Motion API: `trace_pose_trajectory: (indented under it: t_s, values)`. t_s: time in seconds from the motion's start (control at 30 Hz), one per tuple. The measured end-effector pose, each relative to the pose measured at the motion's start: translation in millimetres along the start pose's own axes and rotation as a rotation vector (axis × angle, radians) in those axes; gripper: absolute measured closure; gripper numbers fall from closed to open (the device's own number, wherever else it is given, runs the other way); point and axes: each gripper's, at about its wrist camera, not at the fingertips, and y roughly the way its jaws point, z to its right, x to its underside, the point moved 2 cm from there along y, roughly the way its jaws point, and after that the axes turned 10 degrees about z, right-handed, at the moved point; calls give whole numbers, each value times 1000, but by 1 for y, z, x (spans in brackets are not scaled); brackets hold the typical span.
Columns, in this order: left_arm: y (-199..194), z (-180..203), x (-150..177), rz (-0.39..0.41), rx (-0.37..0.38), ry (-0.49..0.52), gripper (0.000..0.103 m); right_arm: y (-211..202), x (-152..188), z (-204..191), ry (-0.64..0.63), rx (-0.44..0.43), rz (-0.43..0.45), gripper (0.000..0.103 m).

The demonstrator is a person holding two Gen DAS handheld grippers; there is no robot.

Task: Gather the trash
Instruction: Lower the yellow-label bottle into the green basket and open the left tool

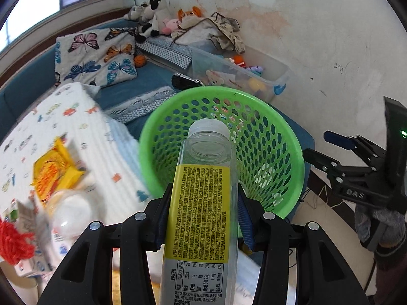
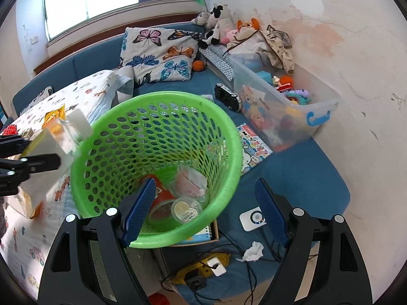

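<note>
My left gripper [image 1: 202, 218] is shut on an empty clear plastic bottle [image 1: 203, 190] with a yellow label and white cap, its cap end over the near rim of a green mesh basket [image 1: 285, 137]. The basket [image 2: 106, 137] holds a red cup [image 2: 162, 193], a round lidded container [image 2: 184, 209] and a crumpled wrapper [image 2: 190, 180]. My right gripper [image 2: 203, 213] is open and empty, its fingers on either side of the basket's near rim. The left gripper [image 2: 38, 164] with the bottle [image 2: 54, 139] shows at the left. More trash lies on the quilt: a yellow packet [image 1: 54, 170] and a red scrap [image 1: 12, 241].
A blue sofa [image 2: 292, 178] carries a butterfly pillow [image 2: 160, 53], plush toys [image 2: 218, 23], a clear toy bin [image 2: 287, 106] and a sticker book [image 2: 251, 142]. A crumpled tissue [image 2: 251, 251], a white device [image 2: 253, 217] and a yellow power strip [image 2: 201, 269] lie below the basket.
</note>
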Motion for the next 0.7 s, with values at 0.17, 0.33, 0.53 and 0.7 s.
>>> trace_pose_trajectory:
  t_s: [0.17,0.33,0.53,0.7]
  values:
    - [24,11,-7,-43,5,11,58,-2,2,9,13,12,3,24]
    - [43,21,-19,-72,17,23,58,-5,4,16,28,18,1,24]
    - [65,34,-27,-107,22,33,58,-8,5,21,34,27,6,24]
    - [81,43,-35,-122,50,-4,58,-12,6,27,35,39,6,24]
